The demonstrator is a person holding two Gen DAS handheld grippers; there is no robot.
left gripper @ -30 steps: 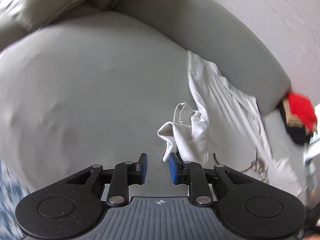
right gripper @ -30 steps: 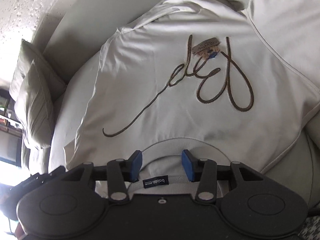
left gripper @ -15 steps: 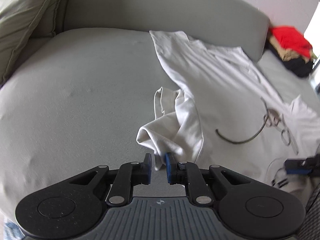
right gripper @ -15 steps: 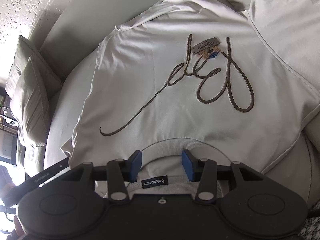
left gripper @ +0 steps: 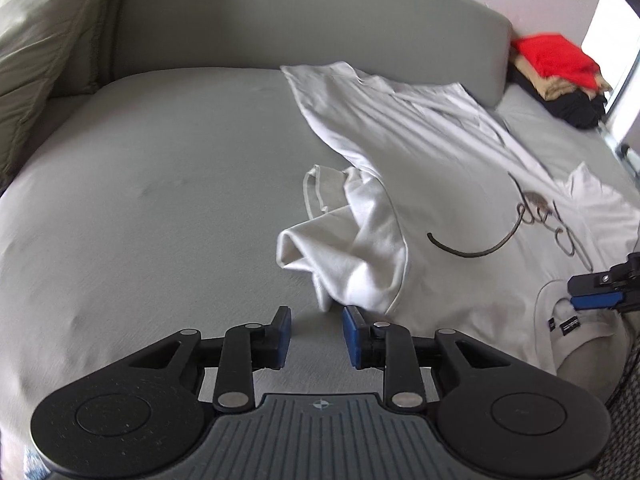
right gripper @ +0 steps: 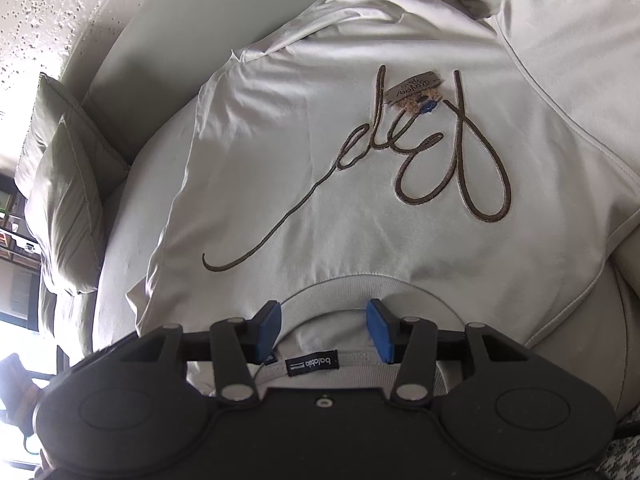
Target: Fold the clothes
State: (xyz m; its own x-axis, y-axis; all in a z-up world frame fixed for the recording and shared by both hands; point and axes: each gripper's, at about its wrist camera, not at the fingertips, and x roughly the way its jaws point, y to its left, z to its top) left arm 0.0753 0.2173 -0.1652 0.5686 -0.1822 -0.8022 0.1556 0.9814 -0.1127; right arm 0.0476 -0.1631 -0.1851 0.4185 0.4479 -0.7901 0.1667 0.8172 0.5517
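Observation:
A white T-shirt (left gripper: 440,168) with a brown embroidered script lies front up on a grey sofa seat (left gripper: 160,184). Its left sleeve (left gripper: 344,248) is crumpled beside the body. My left gripper (left gripper: 316,330) is open and empty, just short of the sleeve's tip. In the right wrist view the shirt (right gripper: 360,200) fills the frame, and my right gripper (right gripper: 323,330) is open over the collar (right gripper: 332,292), near the black neck label (right gripper: 310,363). One blue fingertip of the right gripper (left gripper: 596,294) shows in the left wrist view at the collar.
The curved sofa backrest (left gripper: 280,32) runs behind the shirt. Olive cushions (left gripper: 36,52) lean at the left end, also in the right wrist view (right gripper: 60,200). A stack of folded red, tan and black clothes (left gripper: 560,76) sits at the far right.
My left gripper swung down toward the crumpled sleeve, narrowed near its tip half a second ago, and now stands open a little back from it. My right gripper stayed open over the collar.

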